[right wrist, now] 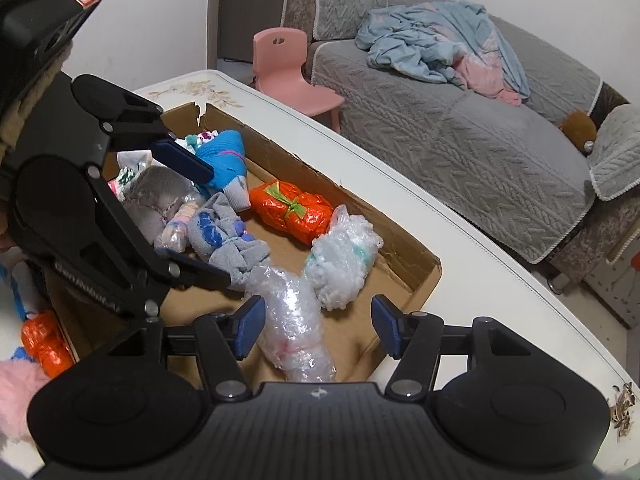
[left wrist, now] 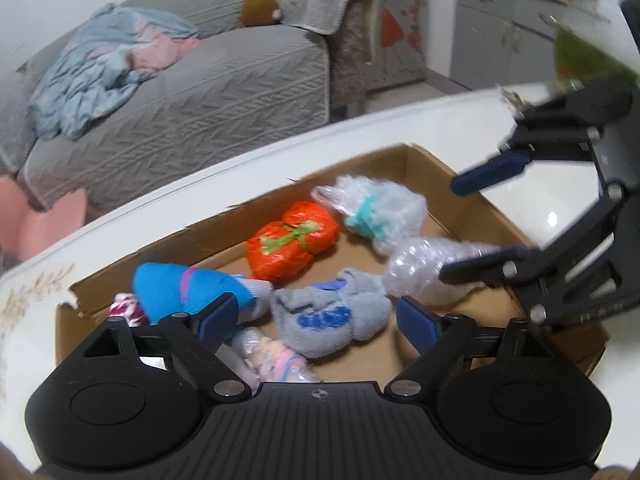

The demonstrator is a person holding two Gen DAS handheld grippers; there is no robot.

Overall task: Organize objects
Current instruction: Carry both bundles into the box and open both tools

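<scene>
A shallow cardboard tray [left wrist: 460, 184] [right wrist: 416, 256] on a white table holds several bundles: an orange plastic bundle [left wrist: 292, 242] [right wrist: 292, 206], a bright blue sock roll [left wrist: 188, 284] [right wrist: 226, 154], a grey sock roll [left wrist: 332, 314] [right wrist: 228, 244], and two bubble-wrap bundles [left wrist: 384, 210] [left wrist: 420, 272] [right wrist: 344, 264] [right wrist: 292, 320]. My left gripper [left wrist: 320, 318] [right wrist: 200, 224] is open and empty over the grey sock roll. My right gripper [right wrist: 318, 328] [left wrist: 456, 232] is open and empty, its jaws on either side of the near bubble-wrap bundle without touching it.
The white table [left wrist: 528, 208] [right wrist: 480, 288] bears the tray. Outside the tray's left end lie another orange bundle [right wrist: 44, 344] and something pink and fluffy [right wrist: 16, 384]. A grey sofa [right wrist: 460, 120] with a blue blanket [right wrist: 432, 40], a pink chair [right wrist: 292, 68] and a grey cabinet [left wrist: 512, 36] stand beyond.
</scene>
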